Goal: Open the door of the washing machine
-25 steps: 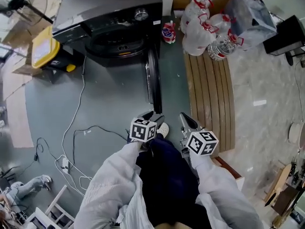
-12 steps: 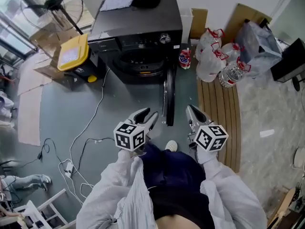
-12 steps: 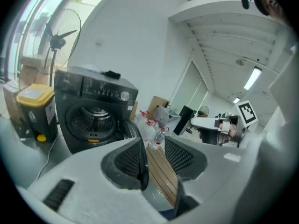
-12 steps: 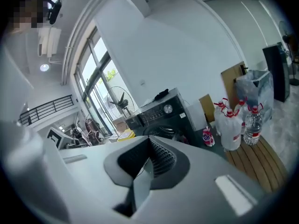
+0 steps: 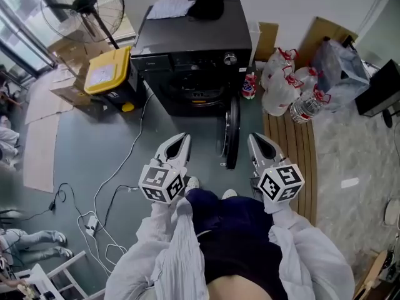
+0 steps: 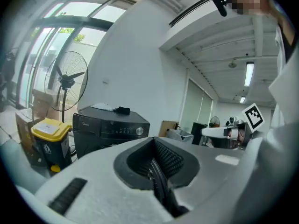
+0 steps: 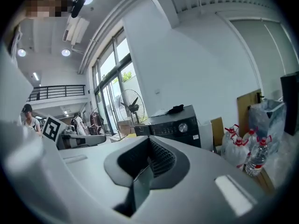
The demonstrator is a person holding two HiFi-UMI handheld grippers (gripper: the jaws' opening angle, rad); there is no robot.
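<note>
My left gripper [image 5: 180, 144] is now clear of the door [image 5: 232, 133], no longer at its outer edge. Its jaws have just been closing and now meet on nothing. It and my right gripper [image 5: 258, 144] both ride higher above the floor.

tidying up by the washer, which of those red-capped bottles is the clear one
The ribbed clear bottle, at the front right of the group, nearest the wooden slats. The other red-capped jugs behind it are milky white.
</note>
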